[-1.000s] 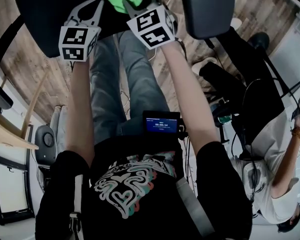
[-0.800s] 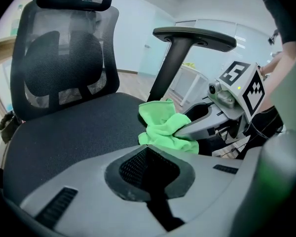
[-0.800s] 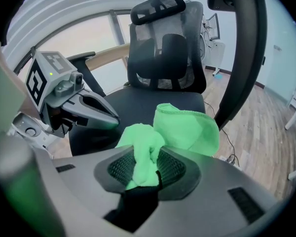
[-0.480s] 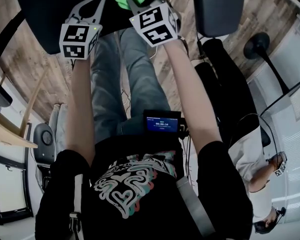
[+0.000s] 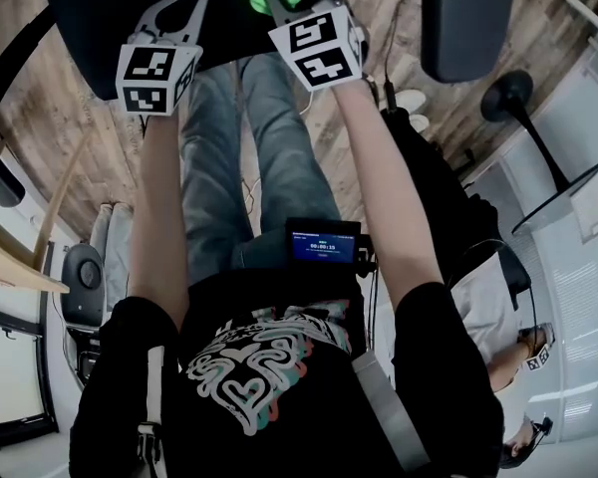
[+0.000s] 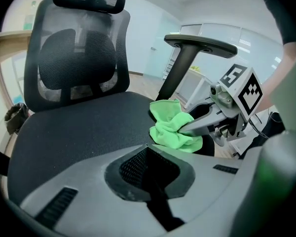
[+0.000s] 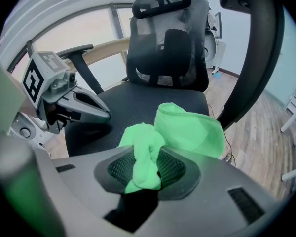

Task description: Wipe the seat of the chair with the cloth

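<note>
Mesh-backed office chair [image 7: 163,43]: its seat [image 6: 74,132] extends mostly left of and beyond the green cloth [image 7: 187,130], toward the backrest [image 6: 76,63]. The cloth is bunched at the seat's front right edge, beside the armrest post [image 6: 175,78], and is clamped in the right claw [image 7: 144,174]. The left claw [image 6: 150,181], pressed together on nothing, hovers over the seat's front, further left. Against one second ago, right claw and cloth have shifted slightly rightward.

The cloth [image 6: 168,135] sits in the right claw [image 6: 190,128] over the seat [image 6: 79,127], left claw [image 7: 106,114] to its left.
</note>
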`<state>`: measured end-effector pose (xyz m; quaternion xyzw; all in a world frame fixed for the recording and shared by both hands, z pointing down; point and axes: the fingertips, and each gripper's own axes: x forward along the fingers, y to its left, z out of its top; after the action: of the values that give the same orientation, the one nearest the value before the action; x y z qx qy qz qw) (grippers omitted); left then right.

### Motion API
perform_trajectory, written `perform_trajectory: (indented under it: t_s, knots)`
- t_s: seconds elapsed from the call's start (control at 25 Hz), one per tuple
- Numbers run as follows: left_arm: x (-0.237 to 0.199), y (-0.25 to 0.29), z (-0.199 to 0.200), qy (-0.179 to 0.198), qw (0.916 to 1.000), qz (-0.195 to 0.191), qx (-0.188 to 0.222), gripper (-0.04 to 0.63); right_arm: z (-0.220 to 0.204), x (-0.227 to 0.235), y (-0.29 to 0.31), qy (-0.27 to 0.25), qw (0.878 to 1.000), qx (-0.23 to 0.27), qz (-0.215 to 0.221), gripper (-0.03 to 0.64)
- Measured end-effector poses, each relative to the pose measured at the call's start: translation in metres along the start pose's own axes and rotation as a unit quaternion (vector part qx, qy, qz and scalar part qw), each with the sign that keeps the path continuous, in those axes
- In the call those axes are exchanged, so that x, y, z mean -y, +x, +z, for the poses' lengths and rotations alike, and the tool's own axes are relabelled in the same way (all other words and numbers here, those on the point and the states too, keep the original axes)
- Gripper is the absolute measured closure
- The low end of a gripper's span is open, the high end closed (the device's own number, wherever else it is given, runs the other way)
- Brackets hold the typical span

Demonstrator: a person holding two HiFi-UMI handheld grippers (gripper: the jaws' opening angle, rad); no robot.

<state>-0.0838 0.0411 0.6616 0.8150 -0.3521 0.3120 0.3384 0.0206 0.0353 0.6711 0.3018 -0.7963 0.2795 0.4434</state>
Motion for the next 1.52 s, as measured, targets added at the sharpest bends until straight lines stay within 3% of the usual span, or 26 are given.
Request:
perform_trajectory:
  t_s: [0.68, 1.52]
  knots:
    - [-0.02, -0.014, -0.001, -0.02, 0.9996, 0.013, 0.015, 0.595, 0.013, -0.046, 0.035, -0.035, 0.998, -0.045, 0.034, 0.495]
    - [-0.041, -0.031, 0.0, -0.041, 0.9988, 0.015, 0.024, 0.595, 0.046, -0.069, 0.055, -0.041, 0.996, -0.052, 0.052, 0.495]
